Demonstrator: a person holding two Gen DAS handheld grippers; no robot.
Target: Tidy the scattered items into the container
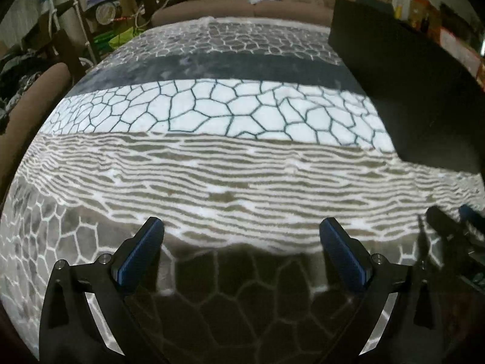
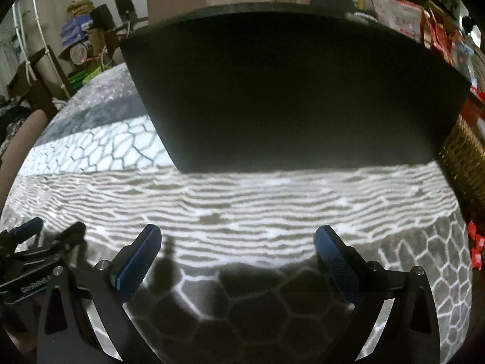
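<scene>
While both hand-held grippers (image 1: 241, 227) (image 2: 238, 233) gape empty, wicker basket (image 2: 463, 163) only in right view.

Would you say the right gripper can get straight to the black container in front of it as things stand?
Probably yes. The right gripper is open and holds nothing, and only bare patterned rug lies between it and the black container. The wicker basket sits off to the side, clear of a straight path.

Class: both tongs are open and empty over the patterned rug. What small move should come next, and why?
Probably pan to search: the left tongs and right tongs hold nothing, and only the black container sits on the rug; no scattered items show.
</scene>
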